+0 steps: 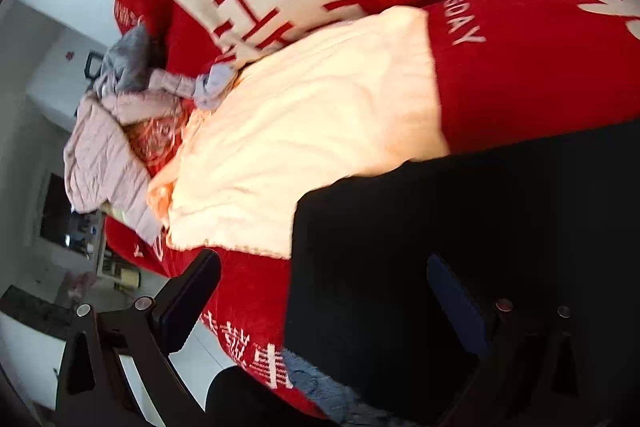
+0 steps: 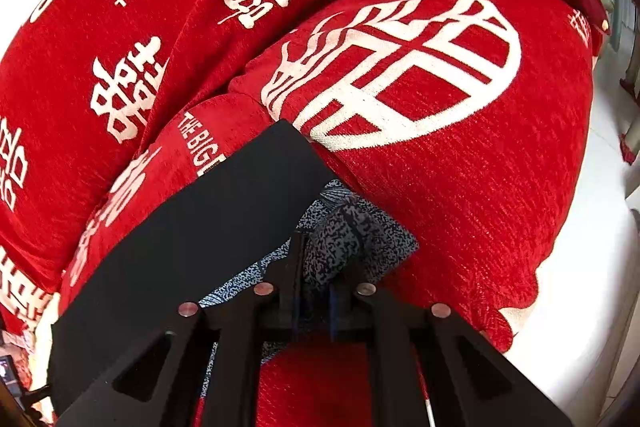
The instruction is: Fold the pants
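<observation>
A bed covered by a red blanket point(image 2: 460, 187) with large white characters and the words "THE BIGDAY" fills both views, with a pale floor showing at its edges. In the left wrist view a cream cloth point(image 1: 320, 131) lies spread on the blanket, and a heap of pinkish and grey clothes point(image 1: 116, 135) sits at its far left end. The black pants point(image 1: 460, 247) lie on the blanket in the lower right of that view, one straight edge running from the cream cloth down toward the camera; their full length and which end is the waist cannot be told. The left gripper point(image 1: 324, 303) stands wide open, its fingers well apart with the pants' edge between them, gripping nothing. In the right wrist view the right gripper point(image 2: 320, 267) is pinched nearly closed on bunched speckled grey-and-black fabric point(image 2: 352, 227), while a flat black panel of the pants point(image 2: 192, 239) slants across its left side.
</observation>
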